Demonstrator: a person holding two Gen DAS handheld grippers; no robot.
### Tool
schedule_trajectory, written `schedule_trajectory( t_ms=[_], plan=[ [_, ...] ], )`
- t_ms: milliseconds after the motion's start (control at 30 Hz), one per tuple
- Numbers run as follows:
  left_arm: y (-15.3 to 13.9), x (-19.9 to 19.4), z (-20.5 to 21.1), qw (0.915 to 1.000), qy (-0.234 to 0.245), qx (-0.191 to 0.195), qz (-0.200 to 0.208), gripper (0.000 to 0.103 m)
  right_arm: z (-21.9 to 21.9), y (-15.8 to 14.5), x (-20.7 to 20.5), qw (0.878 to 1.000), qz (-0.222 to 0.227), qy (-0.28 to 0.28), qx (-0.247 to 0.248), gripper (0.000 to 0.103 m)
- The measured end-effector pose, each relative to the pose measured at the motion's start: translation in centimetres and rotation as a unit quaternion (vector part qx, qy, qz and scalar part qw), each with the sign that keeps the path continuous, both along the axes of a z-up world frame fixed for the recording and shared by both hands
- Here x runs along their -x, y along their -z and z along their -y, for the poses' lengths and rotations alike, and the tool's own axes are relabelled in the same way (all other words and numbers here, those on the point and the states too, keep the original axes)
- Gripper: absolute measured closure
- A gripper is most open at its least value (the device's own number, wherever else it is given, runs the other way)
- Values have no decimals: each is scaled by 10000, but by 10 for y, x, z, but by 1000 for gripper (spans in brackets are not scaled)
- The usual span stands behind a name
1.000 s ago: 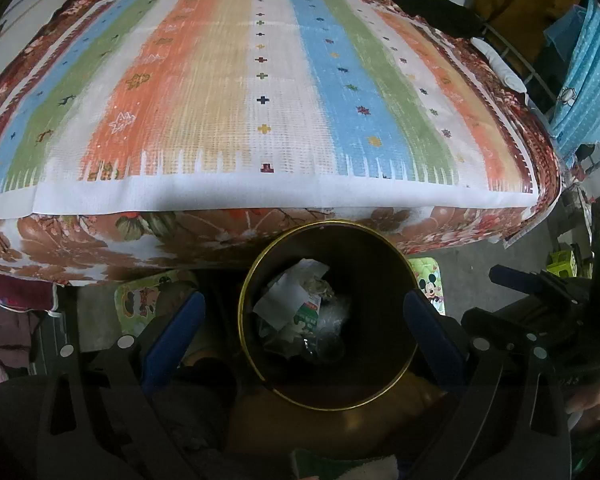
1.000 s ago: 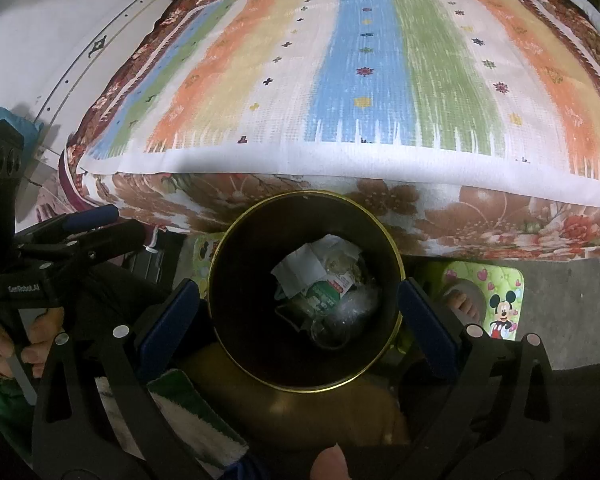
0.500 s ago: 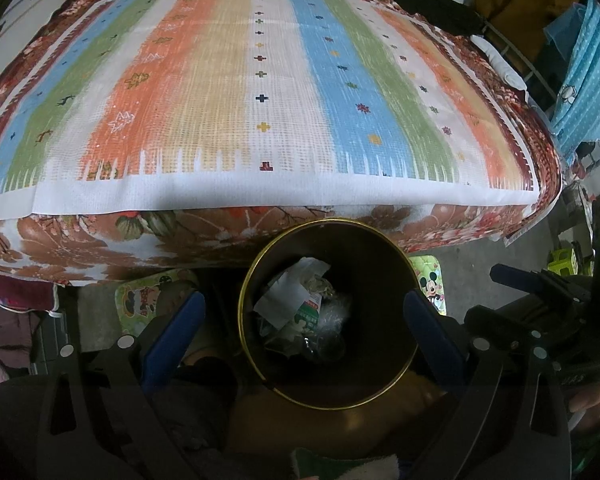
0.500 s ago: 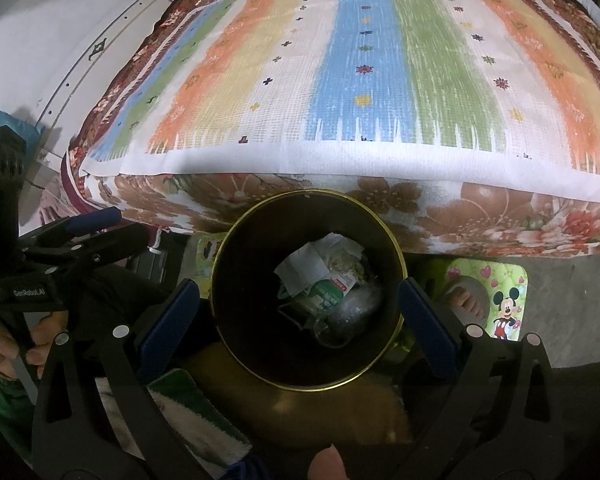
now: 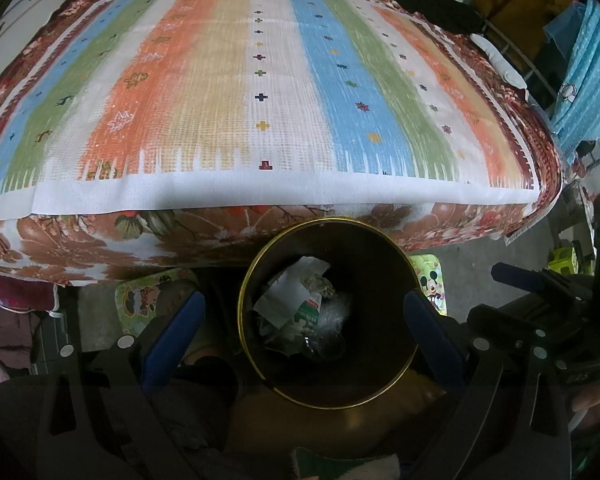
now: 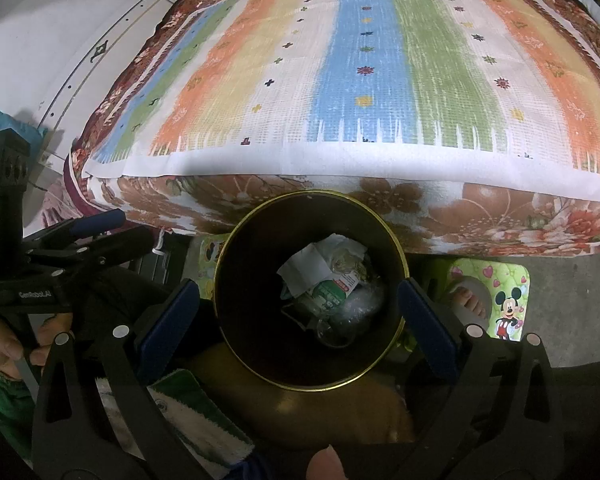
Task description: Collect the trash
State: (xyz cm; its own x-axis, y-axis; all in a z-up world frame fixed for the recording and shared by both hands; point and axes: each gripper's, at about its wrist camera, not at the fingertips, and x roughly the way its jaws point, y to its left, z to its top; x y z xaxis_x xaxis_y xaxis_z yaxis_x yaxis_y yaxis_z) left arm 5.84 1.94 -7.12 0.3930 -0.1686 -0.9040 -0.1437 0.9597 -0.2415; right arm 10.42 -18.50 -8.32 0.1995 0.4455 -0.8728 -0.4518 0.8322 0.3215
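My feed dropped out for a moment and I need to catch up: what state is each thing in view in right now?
Left claw: open, empty, above the bin.
Right claw: open, empty, above the bin.
Trash bin: upright, uncovered, trash only at the bottom.
Trash: crumpled paper, a green-labelled wrapper and clear plastic lying inside the bin.
Striped cover: spread flat, nothing lying on its stripes.
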Motion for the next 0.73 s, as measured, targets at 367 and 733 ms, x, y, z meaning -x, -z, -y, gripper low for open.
schedule_trajectory(
  t_ms=[367,733],
  plan=[
    [0,0,1,10000,16,-6,2,6,0,0,1,10000,-4,-1,-8,8],
    [4,0,0,10000,-10,25,-61,6,1,0,-1,10000,-9,-4,-10,8]
  ],
)
